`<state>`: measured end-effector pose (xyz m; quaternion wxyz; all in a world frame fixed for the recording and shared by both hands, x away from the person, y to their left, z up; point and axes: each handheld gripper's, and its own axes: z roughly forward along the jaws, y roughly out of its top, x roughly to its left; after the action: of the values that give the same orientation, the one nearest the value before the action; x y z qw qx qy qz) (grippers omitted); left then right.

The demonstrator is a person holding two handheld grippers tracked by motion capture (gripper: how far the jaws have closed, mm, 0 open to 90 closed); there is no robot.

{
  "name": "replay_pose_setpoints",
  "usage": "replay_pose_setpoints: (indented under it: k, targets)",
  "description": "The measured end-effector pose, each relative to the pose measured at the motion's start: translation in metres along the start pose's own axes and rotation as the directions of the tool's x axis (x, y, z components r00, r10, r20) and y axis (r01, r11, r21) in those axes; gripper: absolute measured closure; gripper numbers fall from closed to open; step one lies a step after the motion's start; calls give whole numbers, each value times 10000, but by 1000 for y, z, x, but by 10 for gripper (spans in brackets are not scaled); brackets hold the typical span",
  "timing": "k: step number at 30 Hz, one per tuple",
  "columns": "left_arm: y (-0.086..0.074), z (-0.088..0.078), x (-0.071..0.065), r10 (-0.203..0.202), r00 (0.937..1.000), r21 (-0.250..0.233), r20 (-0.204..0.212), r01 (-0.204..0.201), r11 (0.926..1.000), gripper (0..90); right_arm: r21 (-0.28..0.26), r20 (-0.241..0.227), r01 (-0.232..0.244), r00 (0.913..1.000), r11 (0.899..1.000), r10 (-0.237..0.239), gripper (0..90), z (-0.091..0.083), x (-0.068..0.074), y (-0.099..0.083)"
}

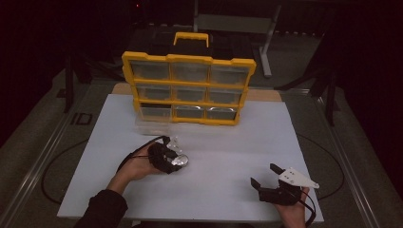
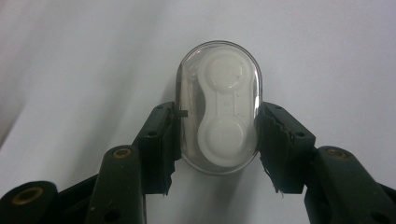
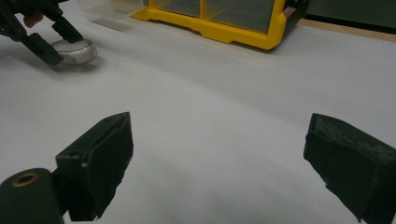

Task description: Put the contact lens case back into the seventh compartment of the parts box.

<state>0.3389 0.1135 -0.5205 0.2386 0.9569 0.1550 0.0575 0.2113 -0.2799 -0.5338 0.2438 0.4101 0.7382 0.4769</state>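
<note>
The left gripper is clamped on a small clear oval case with a white two-cup insert inside; its two black jaws press on the long sides of the case, one on each side, and the rounded end of the case sticks out beyond the jaw tips. In the high view the same left gripper sits left of centre on the white board, held by the person's left hand, and the case lies low against the board's surface; a dark cable loops back from the gripper over the hand.

The right gripper rests near the front right corner of the board, well apart from the case; its jaws stand wide apart with nothing between them, and a grey three-cornered plate sits on top of it. In the right gripper view the two black pads frame bare board; the case shows far off at the upper left, gripped by the other gripper.

A yellow drawer box with clear drawers stands at the far edge of the board; a clear drawer sticks out at its lower left.
</note>
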Motion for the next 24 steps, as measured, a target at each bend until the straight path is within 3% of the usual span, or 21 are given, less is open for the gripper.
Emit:
replay_pose_setpoints:
  k: [24]
  targets:
    - [2,-25,6,-80,9995,-343,-315,69,9994,496,8,18,-56,10000,10000,56,83,0,1,0]
